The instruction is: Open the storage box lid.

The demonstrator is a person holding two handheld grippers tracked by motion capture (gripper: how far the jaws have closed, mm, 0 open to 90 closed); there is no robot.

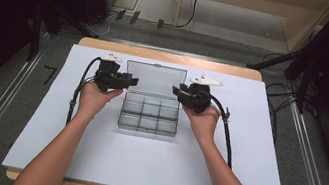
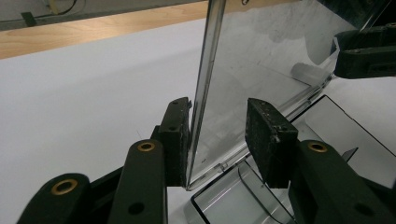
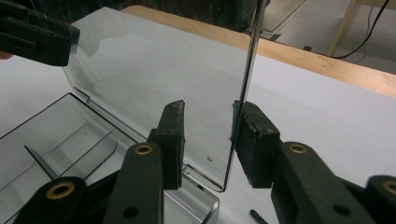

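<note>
Clear plastic box (image 1: 149,115) sits on desk (image 1: 151,161) between your tongs, lid (image 1: 155,79) upright. Left tongs (image 2: 218,140) spread, straddling lid's side edge, one pad touching. Right tongs (image 3: 208,140) likewise spread around opposite edge. Lid likely light, thin, slick, brittle at hinge: grip edges low, squeeze gently.

Compartment box (image 1: 149,116): clear, colourless plastic, lid likewise. Both grippers: black jaws, brass-coloured rivets. Tabletop (image 1: 168,58): pale wood under a white sheet (image 1: 150,166).
</note>
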